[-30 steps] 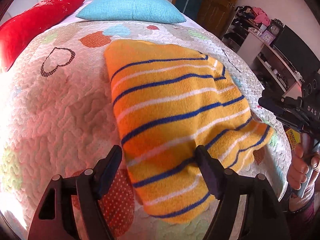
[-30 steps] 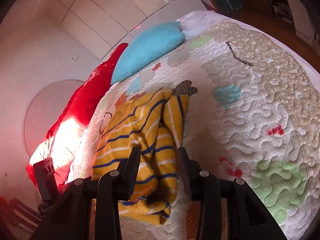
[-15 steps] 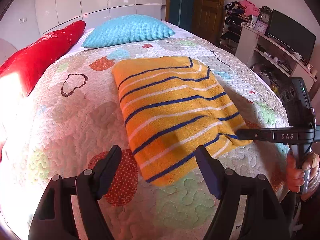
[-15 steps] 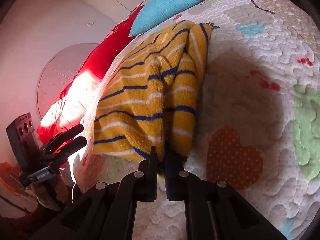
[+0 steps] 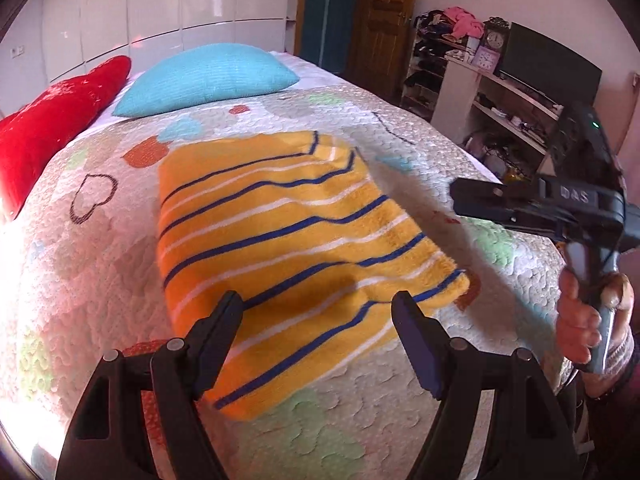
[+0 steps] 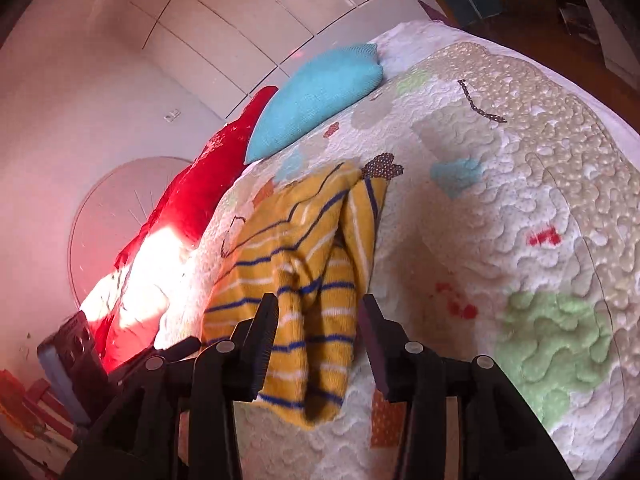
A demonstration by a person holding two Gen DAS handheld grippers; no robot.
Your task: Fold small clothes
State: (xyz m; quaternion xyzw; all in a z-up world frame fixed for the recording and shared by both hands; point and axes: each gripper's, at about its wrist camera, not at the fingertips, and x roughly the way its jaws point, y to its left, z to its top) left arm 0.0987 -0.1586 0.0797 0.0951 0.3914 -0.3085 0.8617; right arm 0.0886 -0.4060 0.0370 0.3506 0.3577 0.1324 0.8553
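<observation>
A yellow garment with blue and white stripes (image 5: 280,248) lies folded and flat on the quilted bed (image 5: 80,280). My left gripper (image 5: 316,320) is open and empty, held above the garment's near edge. My right gripper (image 6: 318,328) is open and empty, hovering over the garment's near end (image 6: 320,308), which looks bunched from this side. The right gripper also shows in the left wrist view (image 5: 460,196), held in a hand off the garment's right edge.
A blue pillow (image 5: 208,76) and a red pillow (image 5: 52,120) lie at the head of the bed. A shelf unit with clutter, clocks and a dark screen (image 5: 520,80) stands to the right. A wooden door (image 5: 380,16) is behind.
The right gripper was shut on the garment's edge half a second ago; it has opened, let go and lifted back. The garment now lies flatter. The left gripper stayed open and drew back.
</observation>
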